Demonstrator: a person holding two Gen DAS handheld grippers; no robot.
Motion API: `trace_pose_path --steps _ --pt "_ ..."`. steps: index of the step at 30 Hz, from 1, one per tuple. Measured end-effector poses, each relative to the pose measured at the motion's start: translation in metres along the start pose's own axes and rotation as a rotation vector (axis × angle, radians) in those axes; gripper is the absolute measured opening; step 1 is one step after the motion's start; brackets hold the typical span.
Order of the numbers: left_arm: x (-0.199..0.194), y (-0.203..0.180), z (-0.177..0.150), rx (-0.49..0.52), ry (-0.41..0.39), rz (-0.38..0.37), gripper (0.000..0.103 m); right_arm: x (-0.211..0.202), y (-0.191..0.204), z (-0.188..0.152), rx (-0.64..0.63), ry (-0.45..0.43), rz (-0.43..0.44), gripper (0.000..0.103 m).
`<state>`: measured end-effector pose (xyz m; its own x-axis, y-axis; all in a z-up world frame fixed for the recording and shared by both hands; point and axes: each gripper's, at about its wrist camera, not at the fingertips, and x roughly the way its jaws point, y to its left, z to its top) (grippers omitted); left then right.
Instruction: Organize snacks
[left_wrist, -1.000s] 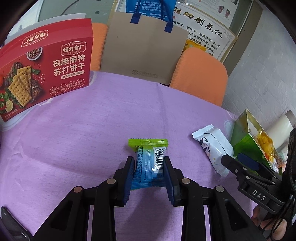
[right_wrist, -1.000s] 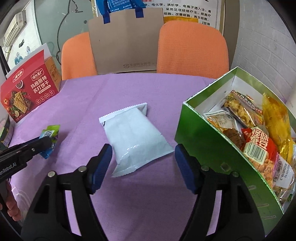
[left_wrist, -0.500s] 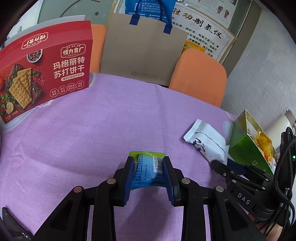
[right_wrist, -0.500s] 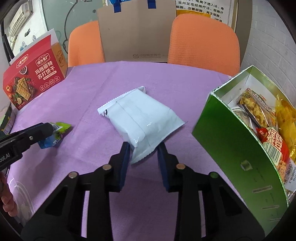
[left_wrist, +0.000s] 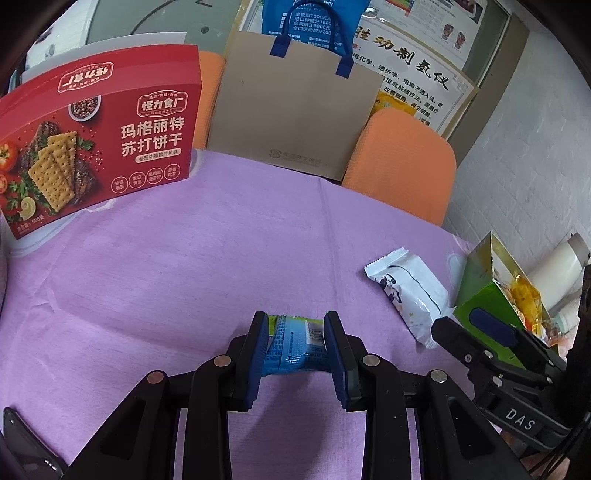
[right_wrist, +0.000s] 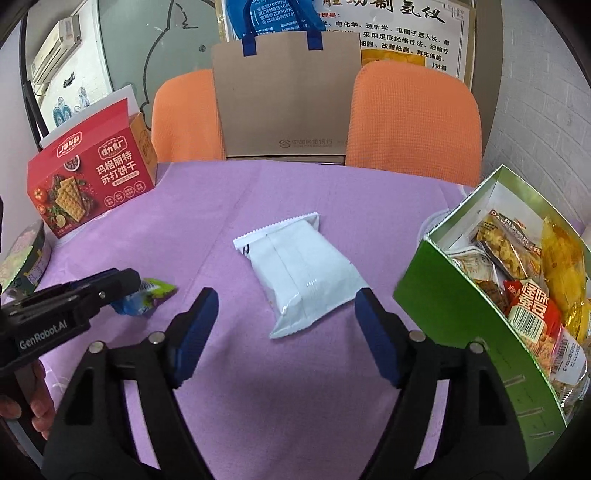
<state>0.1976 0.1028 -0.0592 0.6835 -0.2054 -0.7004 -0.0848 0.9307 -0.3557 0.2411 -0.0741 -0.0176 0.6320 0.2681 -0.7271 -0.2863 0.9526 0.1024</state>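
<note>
Left wrist view: the left hand-held gripper is clamped on a small blue and green snack packet, its blue pads pressing both sides of the wrapper just above the purple counter. Ahead and to its right lies a white snack bag; further right the right hand-held gripper reaches in beside a green box. Far ahead to the left stands a red cracker box, with a brown paper bag behind the counter's far edge.

Right wrist view: the right hand-held gripper is spread wide and holds nothing; the white snack bag lies flat on the counter, its near end between the blue pads but touching neither. To the right, the open green box is full of snack packets. To the left, the left hand-held gripper grips the small packet.
</note>
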Motion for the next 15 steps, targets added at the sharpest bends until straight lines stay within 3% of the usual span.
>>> trace_pose_path --steps 10,12,15 --pt "0.003 0.004 0.001 -0.02 0.006 -0.008 0.019 0.041 0.002 0.018 0.003 0.069 -0.017 0.08" --pt "0.003 0.003 0.001 -0.019 0.008 -0.009 0.019 0.043 0.005 0.016 -0.015 0.078 -0.014 0.063" --pt "0.003 0.002 0.001 -0.019 0.006 -0.009 0.019 0.043 0.011 0.014 -0.059 0.079 -0.019 0.051"
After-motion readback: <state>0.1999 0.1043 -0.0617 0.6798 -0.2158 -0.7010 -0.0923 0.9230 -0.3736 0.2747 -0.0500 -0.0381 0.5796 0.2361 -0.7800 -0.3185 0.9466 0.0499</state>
